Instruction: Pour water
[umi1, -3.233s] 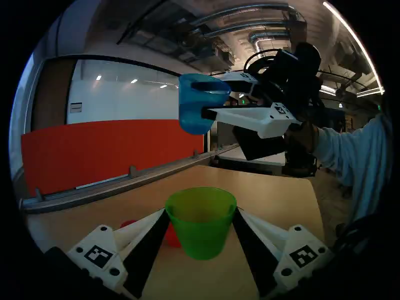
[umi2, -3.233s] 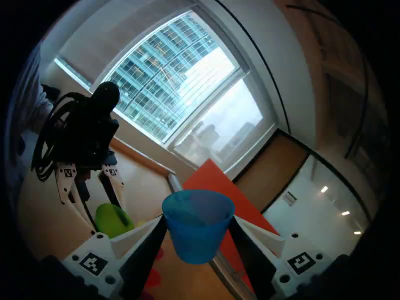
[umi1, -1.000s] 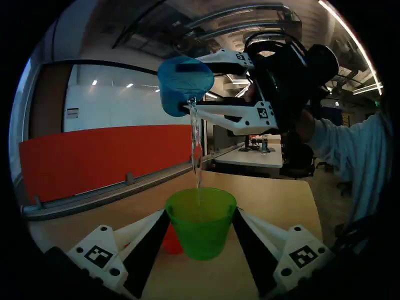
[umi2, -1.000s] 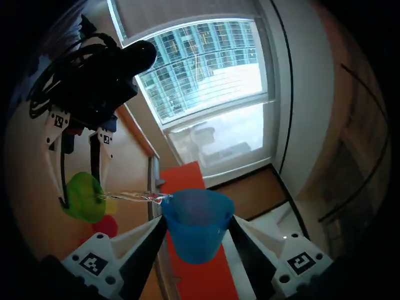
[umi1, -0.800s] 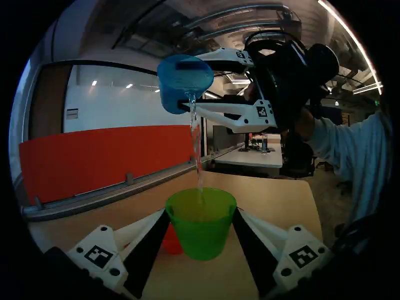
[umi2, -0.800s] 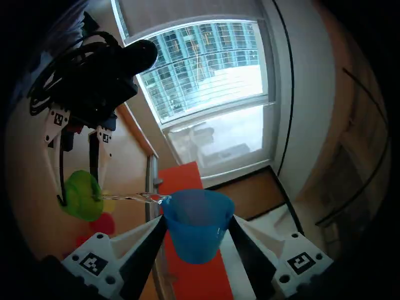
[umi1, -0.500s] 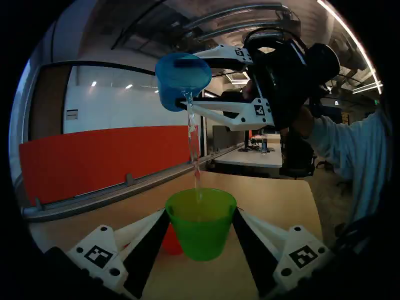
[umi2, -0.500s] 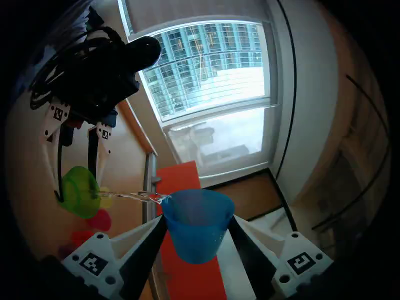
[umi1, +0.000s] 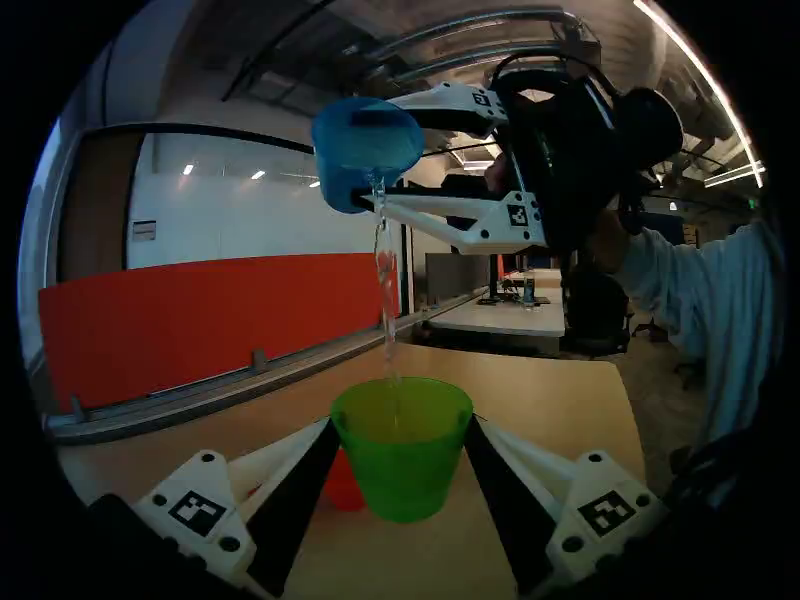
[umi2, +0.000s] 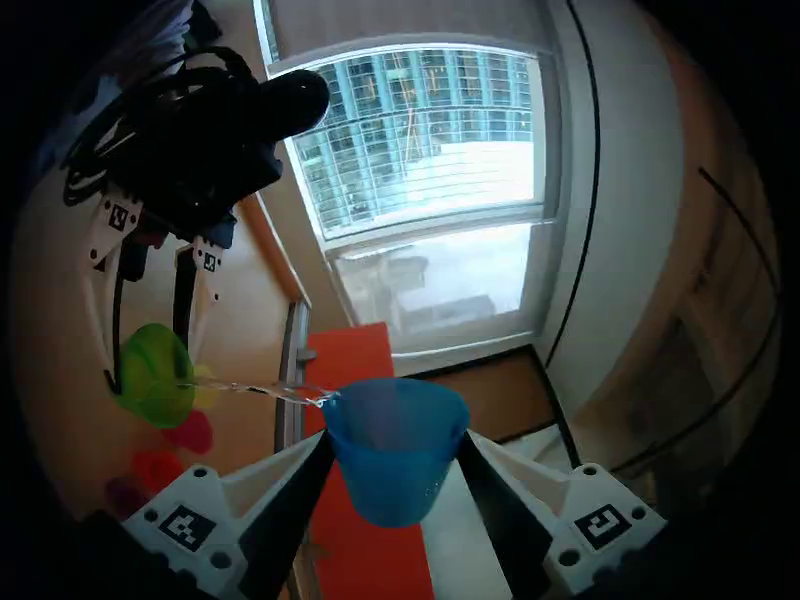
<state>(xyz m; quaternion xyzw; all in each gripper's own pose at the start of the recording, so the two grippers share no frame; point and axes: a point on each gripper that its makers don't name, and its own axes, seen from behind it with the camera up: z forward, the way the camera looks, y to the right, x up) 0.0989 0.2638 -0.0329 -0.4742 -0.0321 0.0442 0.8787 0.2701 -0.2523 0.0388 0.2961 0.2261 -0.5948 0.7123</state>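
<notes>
My left gripper (umi1: 402, 455) is shut on a green cup (umi1: 402, 443), upright above the wooden table (umi1: 560, 390). High above it the right gripper (umi1: 395, 155) is shut on a blue cup (umi1: 362, 150) tipped toward me. A thin stream of water (umi1: 383, 290) falls from its rim into the green cup. In the right gripper view the blue cup (umi2: 394, 460) sits between the right gripper's (umi2: 394, 470) fingers, the water (umi2: 262, 390) runs across to the green cup (umi2: 152, 374), and the left gripper (umi2: 150, 330) holds that cup.
A red cup (umi1: 343, 478) stands on the table behind the green one; red and yellow cups (umi2: 192, 432) lie near it in the right gripper view. An orange partition (umi1: 210, 310) with a metal rail borders the table's far edge. A person's sleeve (umi1: 710, 300) is at right.
Over three seconds the blue cup went from level to tipped and water began pouring into the green cup. In the last second it tilted slightly more; the green cup stayed put.
</notes>
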